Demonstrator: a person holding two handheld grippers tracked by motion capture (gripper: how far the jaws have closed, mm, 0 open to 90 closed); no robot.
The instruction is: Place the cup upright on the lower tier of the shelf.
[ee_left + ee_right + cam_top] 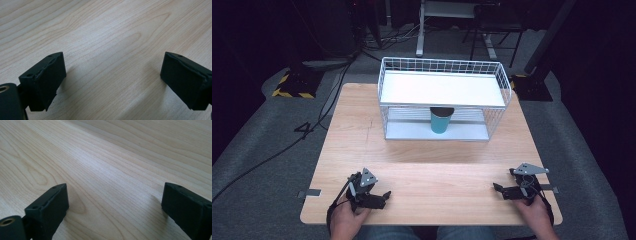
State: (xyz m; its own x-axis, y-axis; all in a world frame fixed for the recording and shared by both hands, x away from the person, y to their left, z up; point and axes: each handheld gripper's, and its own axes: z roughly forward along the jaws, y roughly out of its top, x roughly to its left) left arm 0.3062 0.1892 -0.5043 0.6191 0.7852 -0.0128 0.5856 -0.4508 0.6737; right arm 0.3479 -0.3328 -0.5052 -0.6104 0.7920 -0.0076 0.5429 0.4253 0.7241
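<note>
Near edge of the light wooden table point(432, 185): left tool point(381, 196) in the person's left hand point(346, 220), right tool point(499, 189) in the right hand point(536, 214), both low over the wood, well apart from each other. Left gripper view: two black jaws spread wide, bare wood grain between, nothing held. Right gripper view: same, jaws wide apart, empty, only table point(105, 165) under them. Grey three-cornered plate on top of each tool in the high view.

Farther back, centre of table: white wire two-tier rack point(443, 97) with solid white top shelf and a grey lower shelf. Teal cylindrical cup point(441, 121) with dark rim stands upright on the lower shelf, about mid-width, near the front edge, top partly hidden by the upper shelf. Cup plain, no marking visible.

Beyond the table: grey carpet floor point(257, 150), black cables point(312, 125), yellow-black striped base point(294, 86) at left, desk legs far back.
</note>
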